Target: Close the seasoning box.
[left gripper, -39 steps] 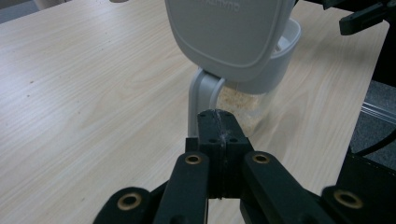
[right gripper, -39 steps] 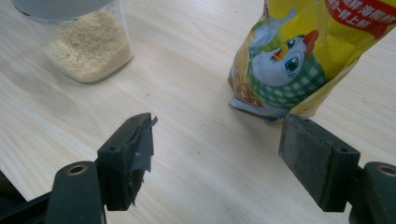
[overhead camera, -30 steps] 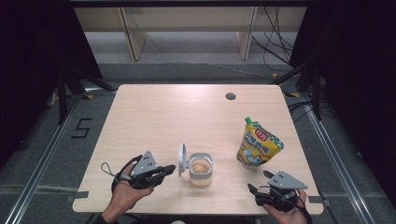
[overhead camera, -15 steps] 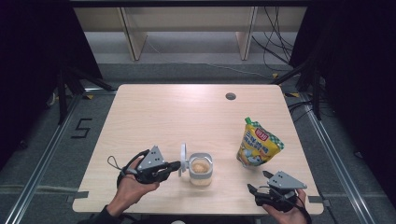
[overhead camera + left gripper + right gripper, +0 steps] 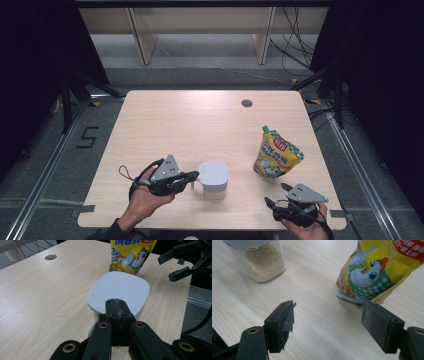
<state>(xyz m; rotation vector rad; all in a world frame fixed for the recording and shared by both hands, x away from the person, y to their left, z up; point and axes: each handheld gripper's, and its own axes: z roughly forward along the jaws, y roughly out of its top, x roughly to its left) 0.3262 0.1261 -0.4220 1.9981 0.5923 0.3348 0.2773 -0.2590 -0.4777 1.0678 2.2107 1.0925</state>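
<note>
A clear jar (image 5: 214, 186) of pale granules (image 5: 262, 262) stands near the table's front edge, and its white hinged lid (image 5: 213, 172) lies flat on top. My left gripper (image 5: 194, 176) is shut with nothing between its jaws. Its tips (image 5: 115, 302) rest against the lid's near edge (image 5: 118, 288). A yellow seasoning pouch (image 5: 276, 157) with a chicken picture (image 5: 372, 275) stands upright to the right of the jar. My right gripper (image 5: 275, 194) is open at the front right corner. Its jaws (image 5: 329, 311) point toward the pouch's base, apart from it.
The light wooden table (image 5: 190, 120) has a round cable hole (image 5: 246, 103) at the back right. Dark floor, metal rails and shelving surround it. In the left gripper view the right gripper (image 5: 165, 268) hangs past the table's edge beside the pouch (image 5: 131, 255).
The jar's lid stood upright and open before; now it lies shut on the jar. My left gripper moved right, up to the lid. The right gripper stayed put.
</note>
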